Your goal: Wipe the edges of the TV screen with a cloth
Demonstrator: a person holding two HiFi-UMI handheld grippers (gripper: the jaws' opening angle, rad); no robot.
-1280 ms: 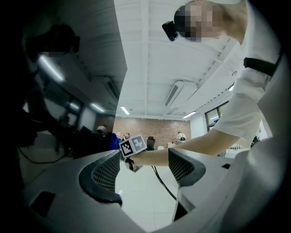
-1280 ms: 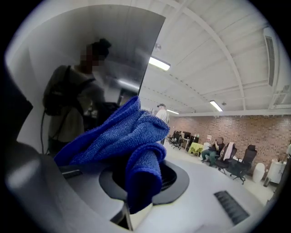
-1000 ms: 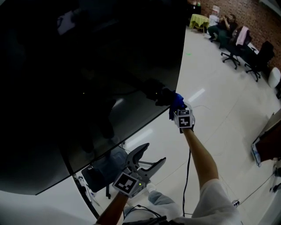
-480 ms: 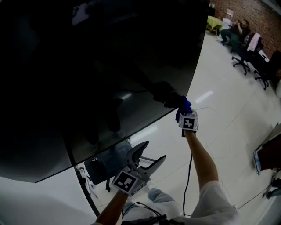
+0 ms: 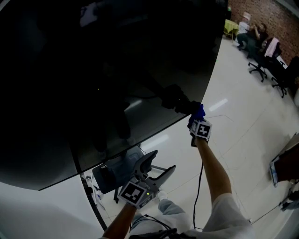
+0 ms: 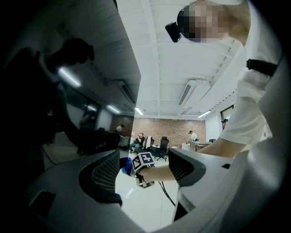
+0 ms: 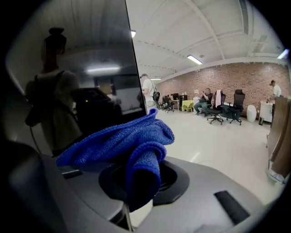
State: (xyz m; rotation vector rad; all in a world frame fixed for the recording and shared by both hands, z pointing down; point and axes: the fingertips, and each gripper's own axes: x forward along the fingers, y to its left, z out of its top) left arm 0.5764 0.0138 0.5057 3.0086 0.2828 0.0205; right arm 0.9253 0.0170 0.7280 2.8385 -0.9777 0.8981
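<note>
Nearest, we list the left gripper (image 5: 159, 165): held low beneath the bottom edge of the TV screen (image 5: 93, 70), jaws spread apart, nothing between them. Next, the right gripper (image 5: 198, 122): arm outstretched, jaws clamped on a blue cloth (image 5: 198, 112). We note the cloth bunched, its long axis running from the jaws up toward the screen, its free end pointing at the panel at the lower right corner; one fold droops back over the jaws. Farthest, we enter office chairs (image 5: 261, 65), a seated person (image 5: 250, 35) and a brick wall (image 5: 261, 11).
</note>
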